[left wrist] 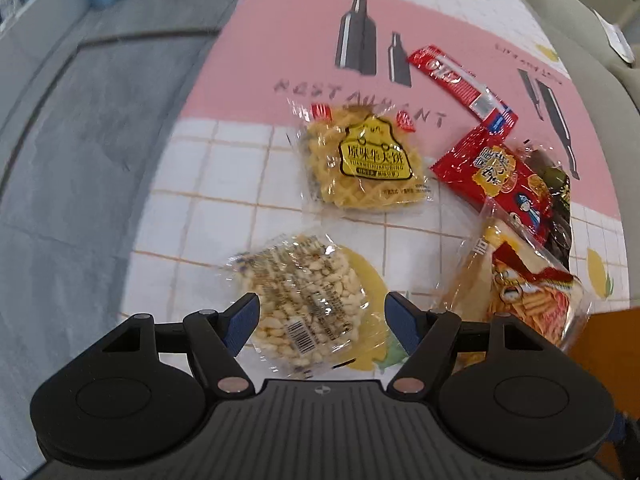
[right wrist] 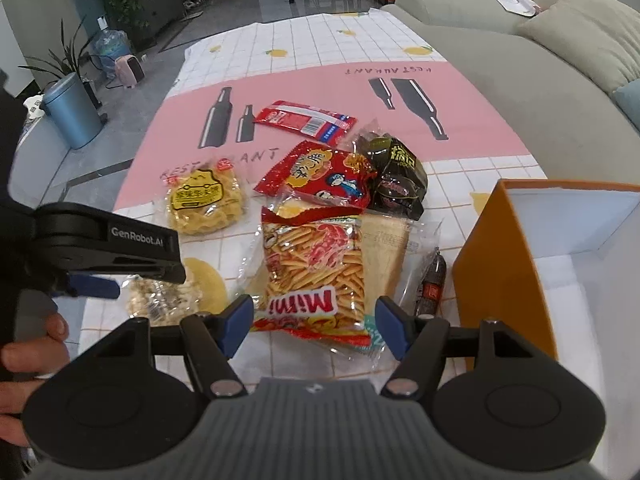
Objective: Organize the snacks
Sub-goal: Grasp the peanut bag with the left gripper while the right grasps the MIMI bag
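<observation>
Both grippers are spread wide and holding nothing, the left gripper (left wrist: pixel 322 320) right over the puffed rice pack (left wrist: pixel 304 304) and the right gripper (right wrist: pixel 316 324) over the Mimi bag (right wrist: pixel 316 276), probably to drop them into the orange box (right wrist: pixel 496 264) just beside it.

surface: counter (right wrist: pixel 460 80) under pink-and-white checked cloth | on it: clear-wrapped puffed-rice cake (left wrist: pixel 308 304), yellow-labelled waffle pack (left wrist: pixel 364 164), long red sachet (right wrist: pixel 306 118), open orange cardboard box (right wrist: pixel 496 264)

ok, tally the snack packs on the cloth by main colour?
Red: 3, long flat pack, cartoon pack, Mimi stick pack
Yellow or pale in clear wrap: 3, waffle, puffed cake, cream pack
Dark: 2, black pack, sausage
Total: 8
</observation>
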Motion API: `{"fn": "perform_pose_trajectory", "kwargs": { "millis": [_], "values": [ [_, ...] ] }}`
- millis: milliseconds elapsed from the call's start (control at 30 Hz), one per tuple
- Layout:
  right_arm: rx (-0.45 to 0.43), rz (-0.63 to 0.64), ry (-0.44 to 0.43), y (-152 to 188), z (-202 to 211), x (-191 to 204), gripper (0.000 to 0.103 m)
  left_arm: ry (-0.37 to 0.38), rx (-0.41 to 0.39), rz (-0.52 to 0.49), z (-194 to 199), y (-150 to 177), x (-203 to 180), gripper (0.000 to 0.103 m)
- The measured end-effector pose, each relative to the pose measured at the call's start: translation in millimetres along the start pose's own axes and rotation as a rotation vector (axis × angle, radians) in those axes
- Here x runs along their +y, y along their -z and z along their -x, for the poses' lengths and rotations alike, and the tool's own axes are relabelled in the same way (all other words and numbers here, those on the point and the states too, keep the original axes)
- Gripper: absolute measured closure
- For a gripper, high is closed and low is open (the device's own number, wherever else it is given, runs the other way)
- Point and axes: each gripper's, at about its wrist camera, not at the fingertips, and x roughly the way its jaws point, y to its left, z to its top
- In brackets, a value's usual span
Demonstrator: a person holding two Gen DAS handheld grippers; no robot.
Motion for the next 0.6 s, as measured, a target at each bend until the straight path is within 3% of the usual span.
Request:
{"fn": "perform_pose_trajectory", "kwargs": {
  "millis": [233, 367, 600],
  "values": [
    [0.012, -0.032, 0.014, 4.4, -6.9, -8.6, 0.037, -0.048, -0.025, -0.005, -10.0, -1.5, -15.8, 0.002],
    [0.009, -0.039, 0.029, 8.1, -7.5, -10.9, 0.037, -0.158, -0.028, 0.013, -17.9, -1.4, -12.6, 0.002],
    [0.017, -0.043, 0.035, 9.8, -15.4, -6.4, 0.037, -0.154, 0.000, 0.104, -25.8, -5.1, -2.1, 0.000]
  ]
}}
